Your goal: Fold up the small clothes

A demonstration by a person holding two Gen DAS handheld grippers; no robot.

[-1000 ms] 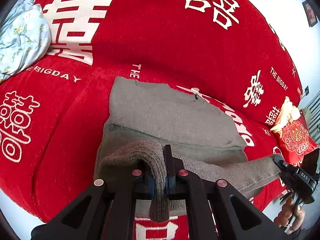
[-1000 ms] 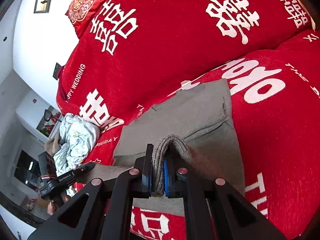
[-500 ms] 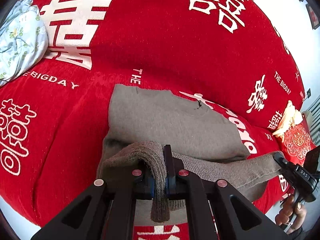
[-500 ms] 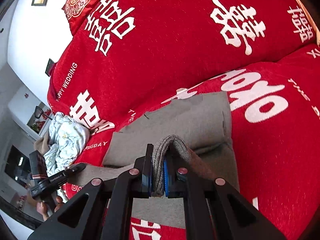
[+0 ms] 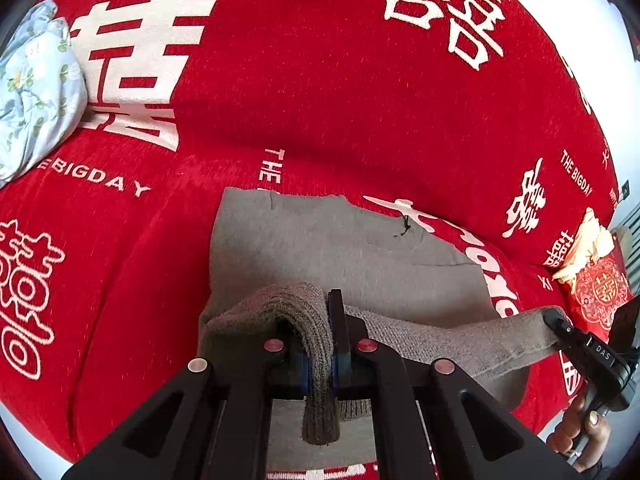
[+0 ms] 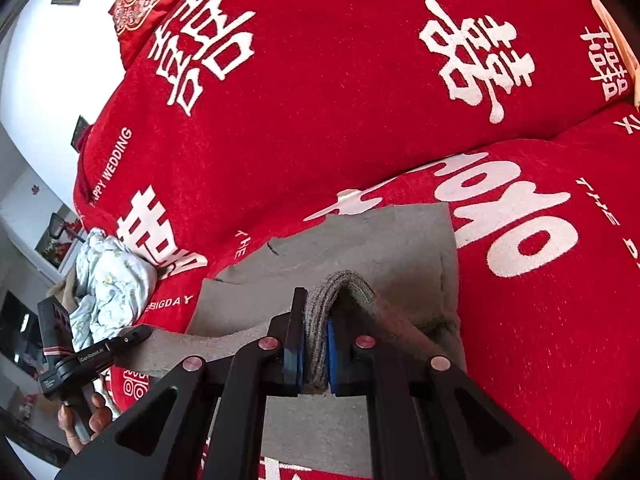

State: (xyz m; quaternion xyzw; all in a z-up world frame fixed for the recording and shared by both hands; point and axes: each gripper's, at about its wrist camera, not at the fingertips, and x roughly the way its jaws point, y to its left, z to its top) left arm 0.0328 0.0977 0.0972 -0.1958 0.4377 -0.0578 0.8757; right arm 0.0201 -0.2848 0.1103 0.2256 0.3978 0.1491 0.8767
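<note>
Grey knit garment lies on the seat of the sofa with its red cover, white characters and "THE BIGDAY" lettering woven in. We take the garment as our landmark.

Its far half lies flat on the seat, the far edge just short of the sofa's backrest. Its near edge is lifted and stretched between both our grippers.

Left gripper: jaws pinched tight on the ribbed edge at the garment's near left corner; a fold of knit humps over the pads and a tail hangs below them. Right gripper: jaws likewise clamped on a ribbed fold at the near right corner, blue pads pressing the knit from either side.

From the left view, the right gripper shows far right of the garment, its tip at the stretched edge, a hand on its handle.

Left of the garment, well apart: a crumpled pale floral cloth on the seat. Right of it, well apart: a red embroidered cushion with a cream cloth on it.
</note>
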